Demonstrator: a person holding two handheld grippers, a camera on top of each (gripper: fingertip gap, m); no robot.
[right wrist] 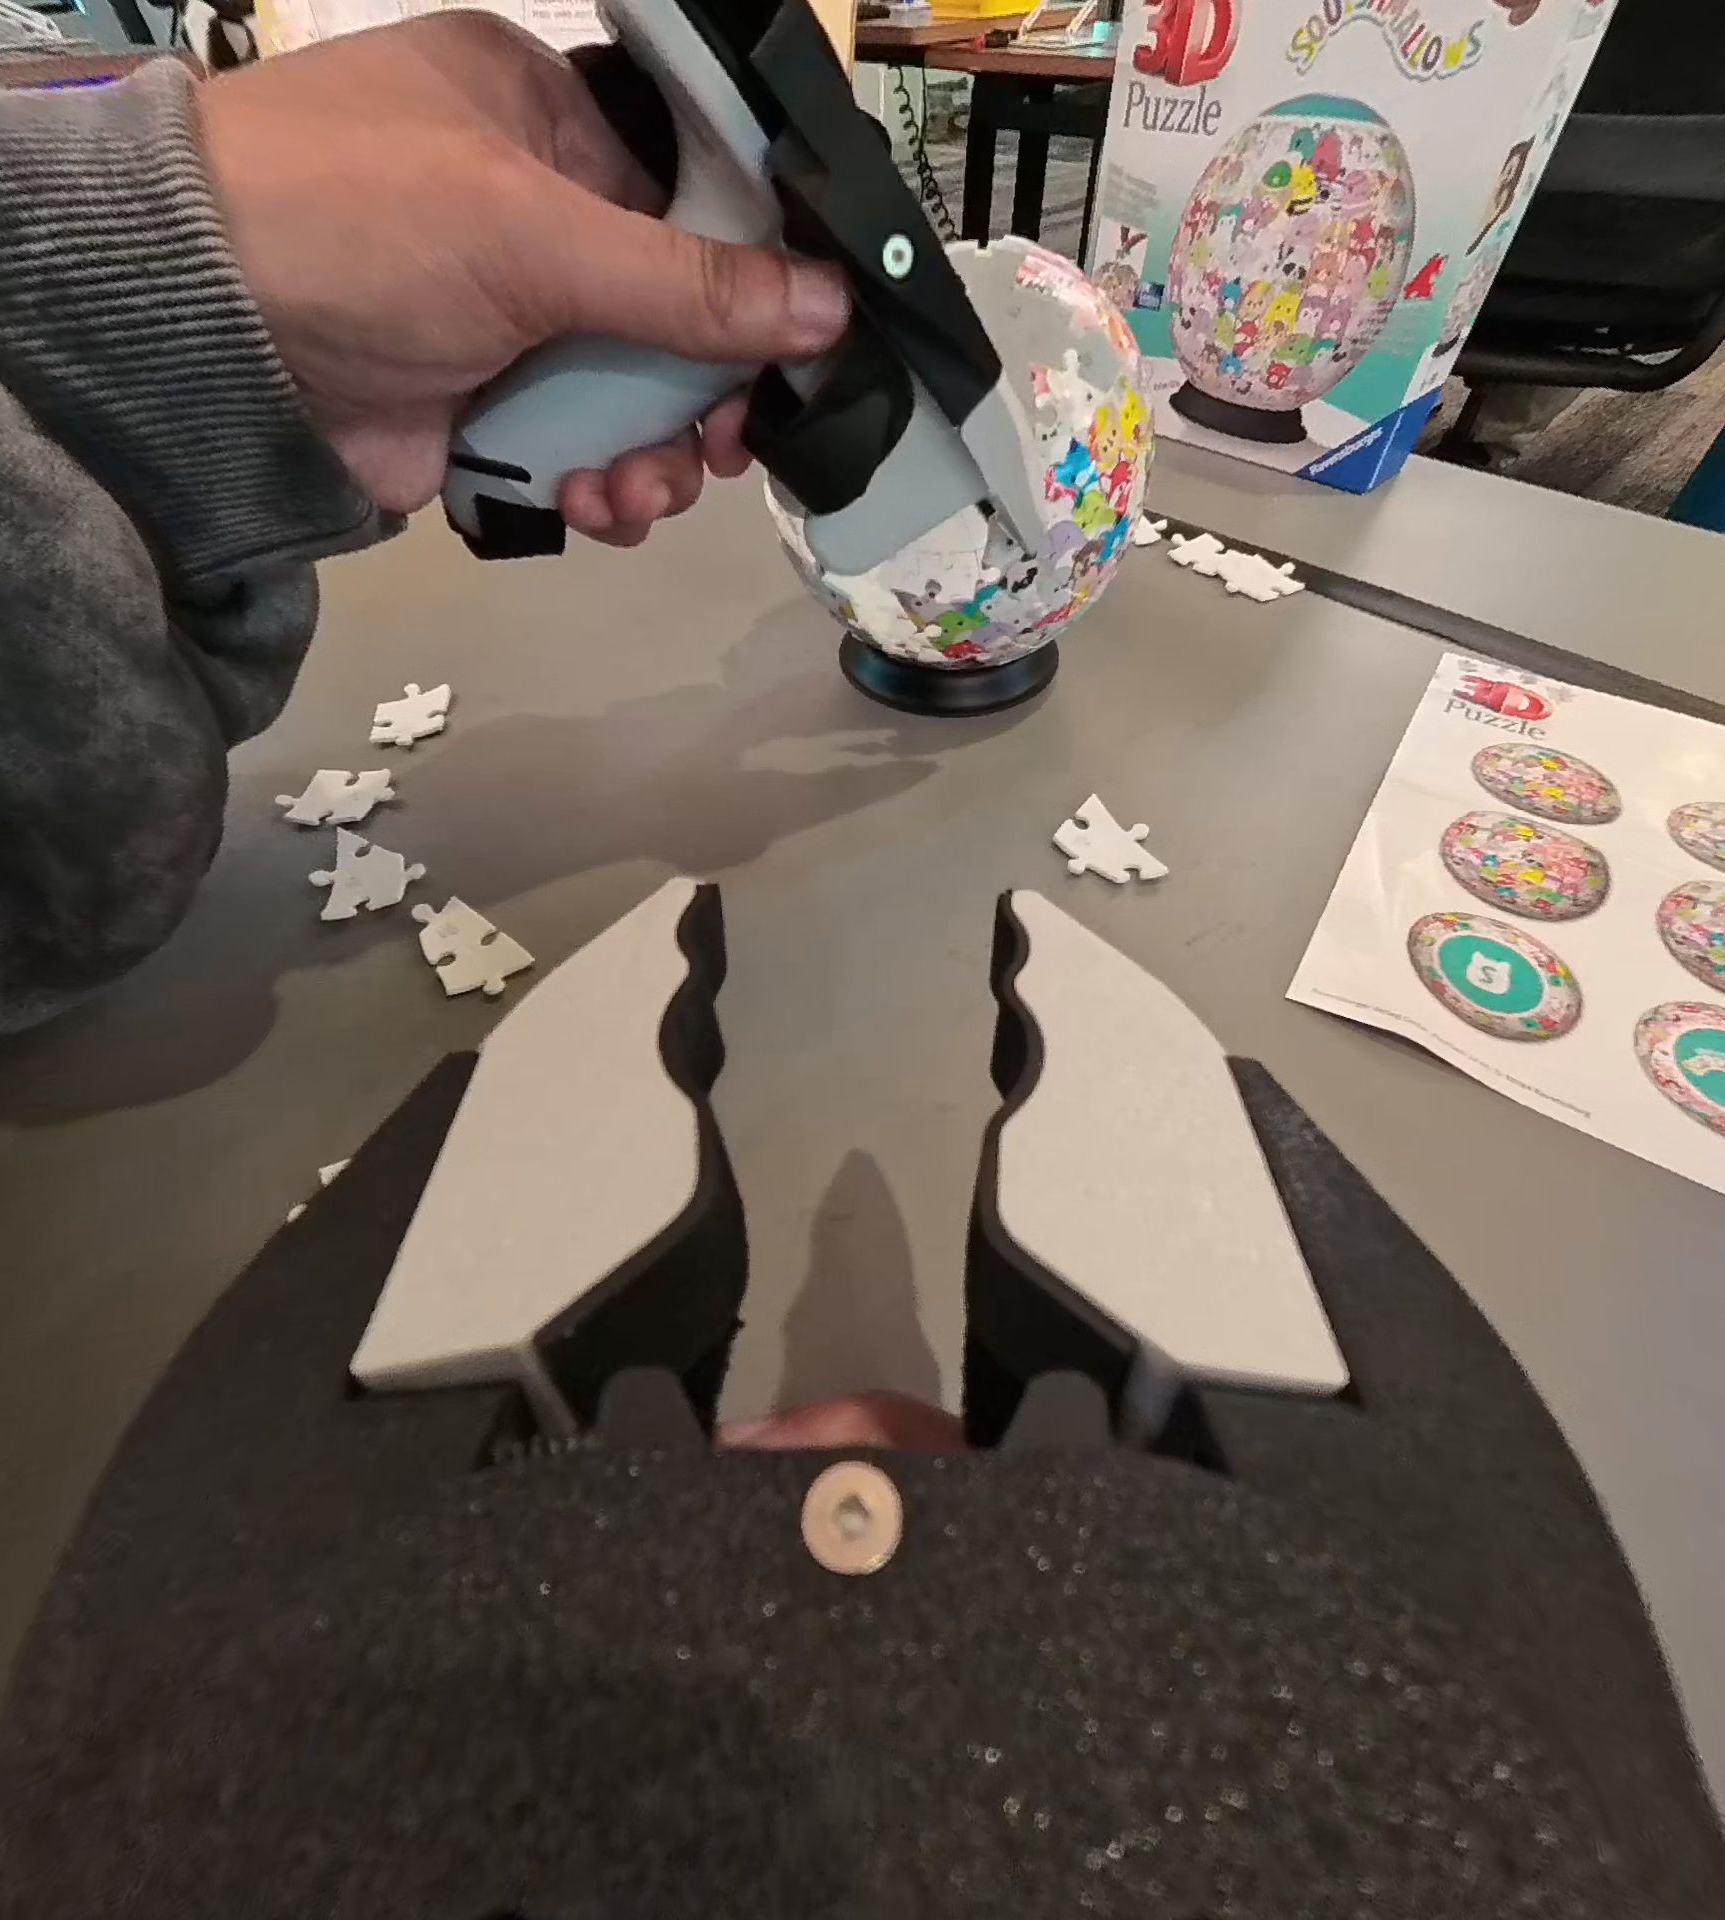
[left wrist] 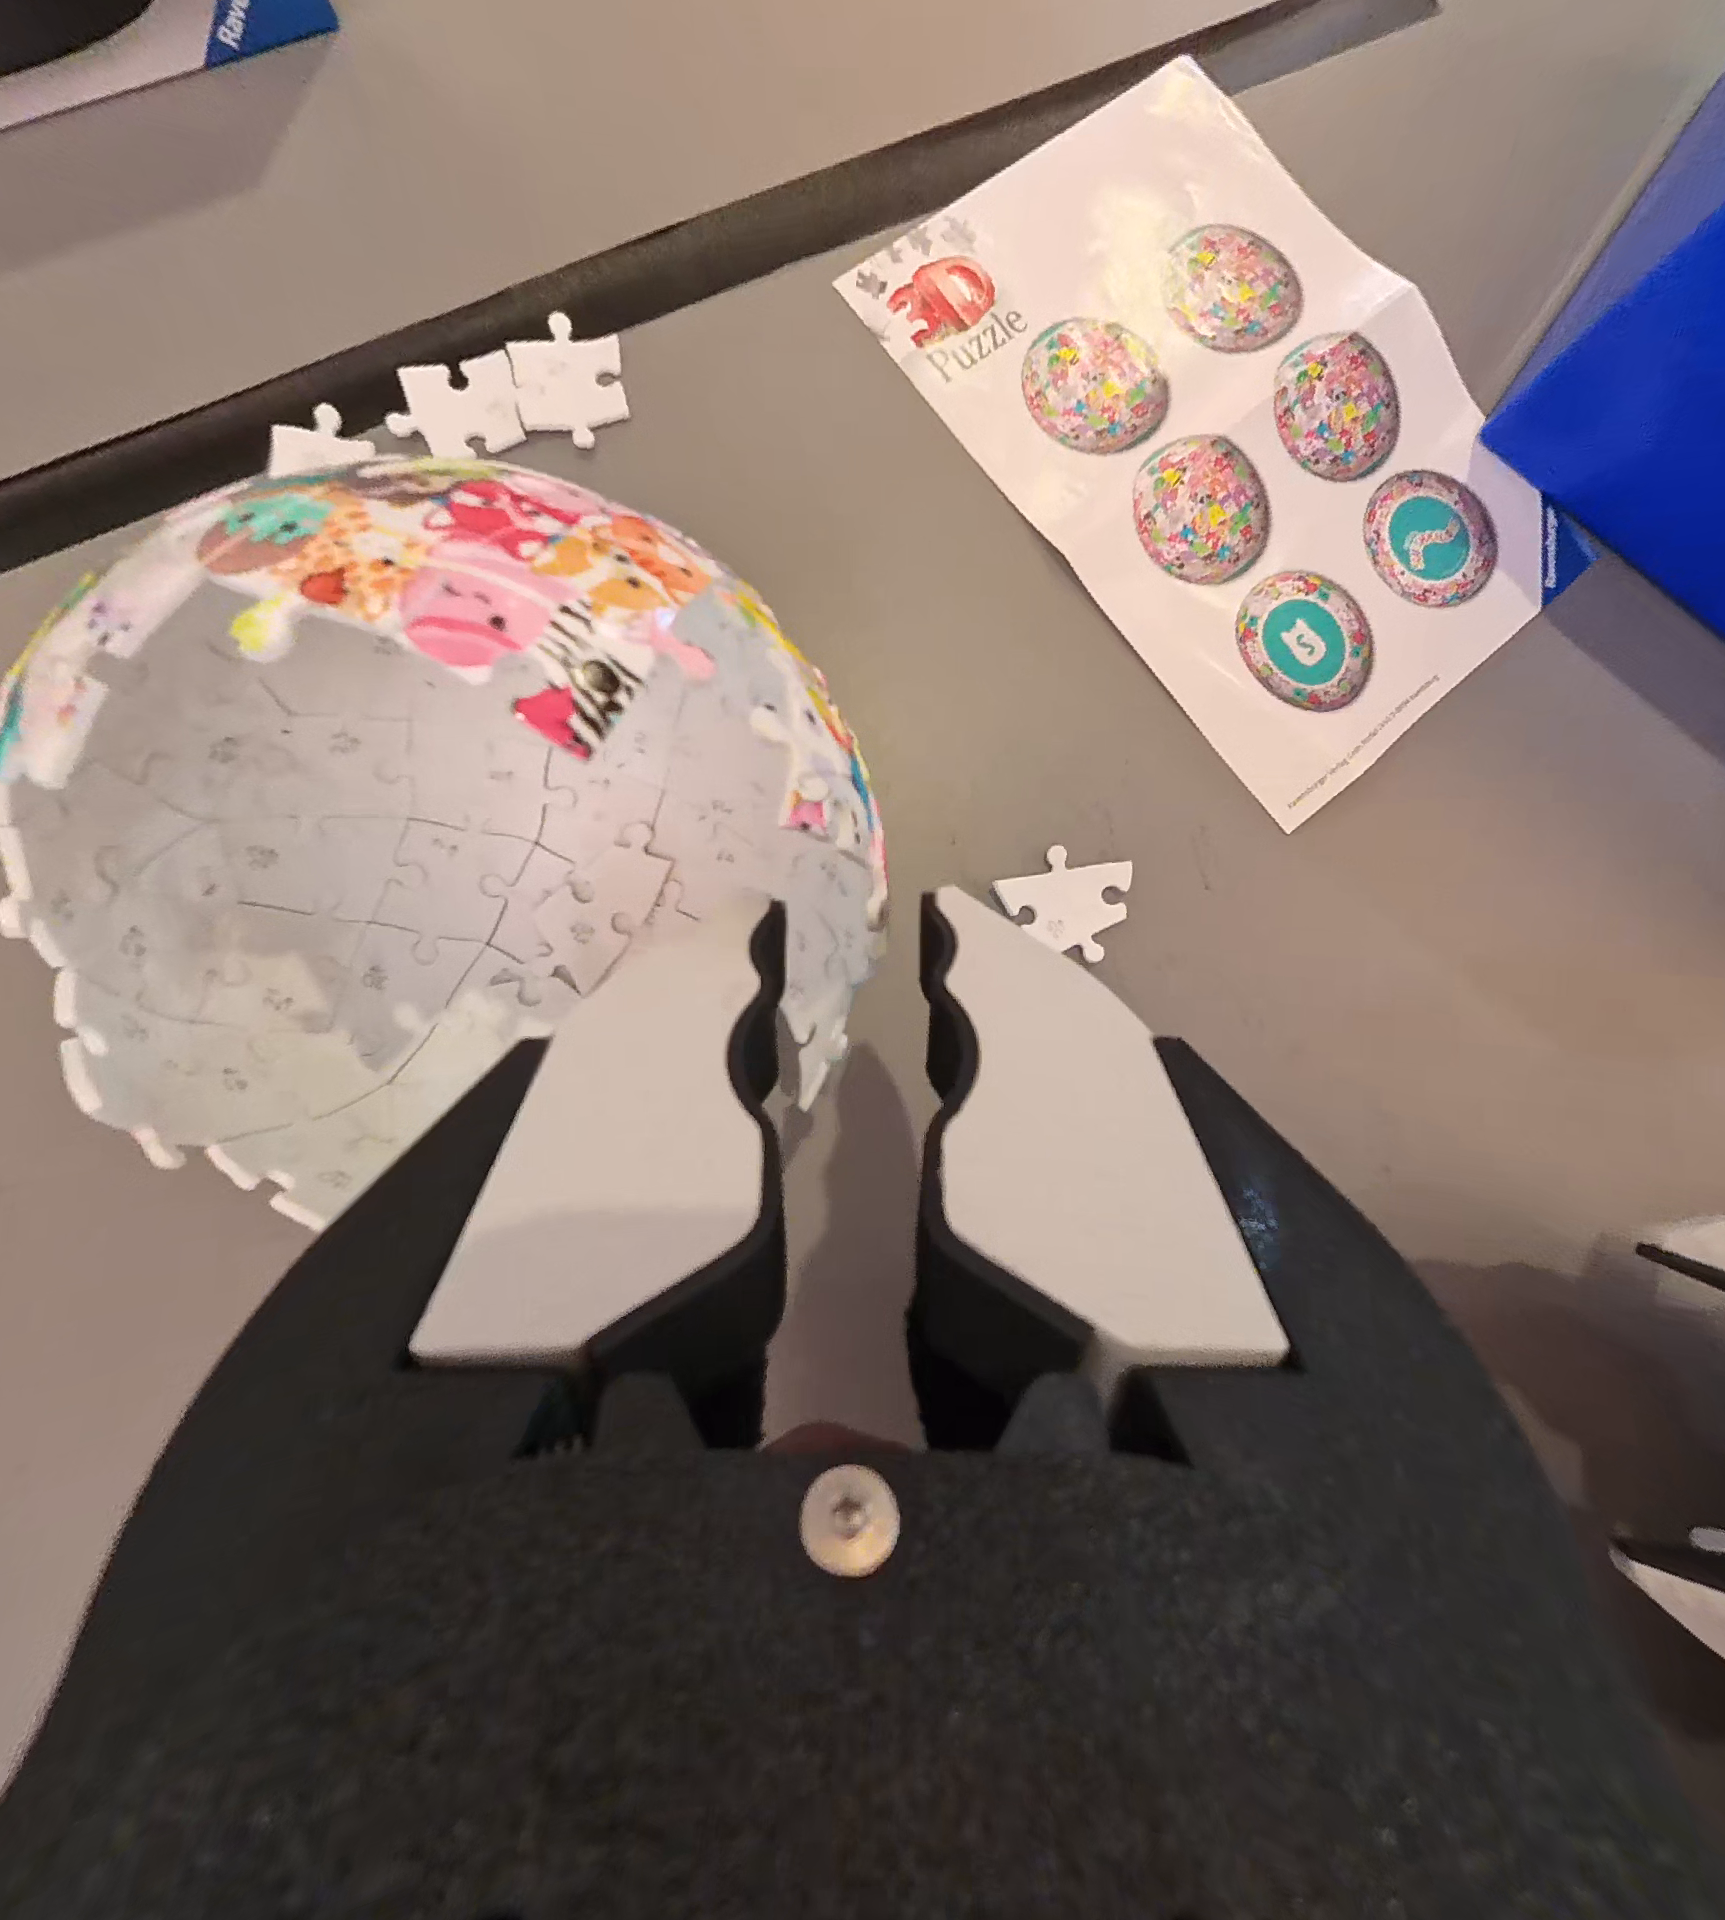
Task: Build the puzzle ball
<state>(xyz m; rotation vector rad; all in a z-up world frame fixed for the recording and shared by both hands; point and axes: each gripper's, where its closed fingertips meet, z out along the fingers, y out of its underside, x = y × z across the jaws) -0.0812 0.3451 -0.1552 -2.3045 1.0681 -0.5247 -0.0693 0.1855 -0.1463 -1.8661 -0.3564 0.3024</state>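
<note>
- Centrally, the half-built ball (right wrist: 993,468) sits on a black stand (right wrist: 949,675) at twelve o'clock.
- Left gripper (left wrist: 850,914), fingers slightly apart, hovers at its rim, holding nothing.
- Right gripper (right wrist: 856,914) gapes empty; a loose piece (right wrist: 1107,840) lies at one o'clock.

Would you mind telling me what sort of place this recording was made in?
Probably an office or lab workspace, not a home. The puzzle ball sits on a plain grey table; behind the puzzle box are another desk with a dangling coiled cable, a dark office chair and carpeted floor.
</note>
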